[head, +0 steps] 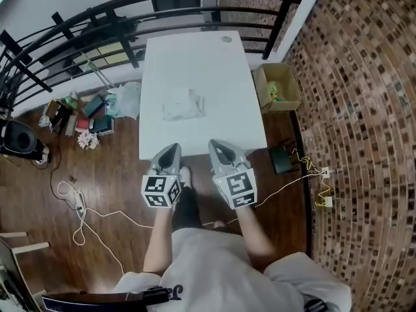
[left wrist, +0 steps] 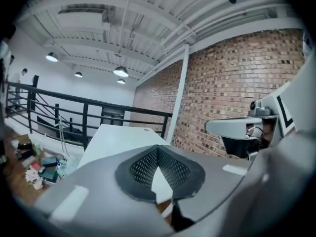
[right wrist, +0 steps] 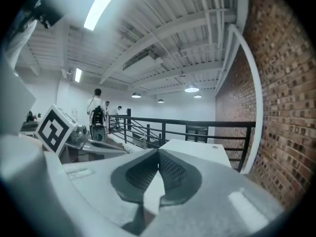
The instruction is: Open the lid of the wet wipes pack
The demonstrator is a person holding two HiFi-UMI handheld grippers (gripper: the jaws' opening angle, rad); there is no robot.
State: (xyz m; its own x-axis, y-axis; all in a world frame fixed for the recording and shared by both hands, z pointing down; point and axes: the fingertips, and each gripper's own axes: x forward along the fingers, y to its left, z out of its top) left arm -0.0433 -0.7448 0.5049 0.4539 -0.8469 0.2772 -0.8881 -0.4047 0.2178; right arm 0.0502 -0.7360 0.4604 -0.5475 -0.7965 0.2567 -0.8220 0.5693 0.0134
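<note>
The wet wipes pack (head: 183, 104) is a pale, whitish packet lying flat near the middle of the white table (head: 221, 129); whether its lid is up or down is too small to tell. Both grippers hover side by side over the table's near edge, well short of the pack. My left gripper (head: 173, 147) has its jaws meeting at the tips, with nothing between them (left wrist: 158, 151). My right gripper (head: 216, 143) is shut the same way, holding nothing (right wrist: 158, 154). The pack is hidden behind the jaws in both gripper views.
A cardboard box (head: 277, 86) with a green item stands on the floor right of the table. Clutter (head: 84, 116) and cables (head: 78, 207) lie on the floor to the left. A black railing (head: 130, 18) runs behind the table, a brick wall (head: 364, 109) to the right. A small round object (head: 226, 39) sits at the table's far edge.
</note>
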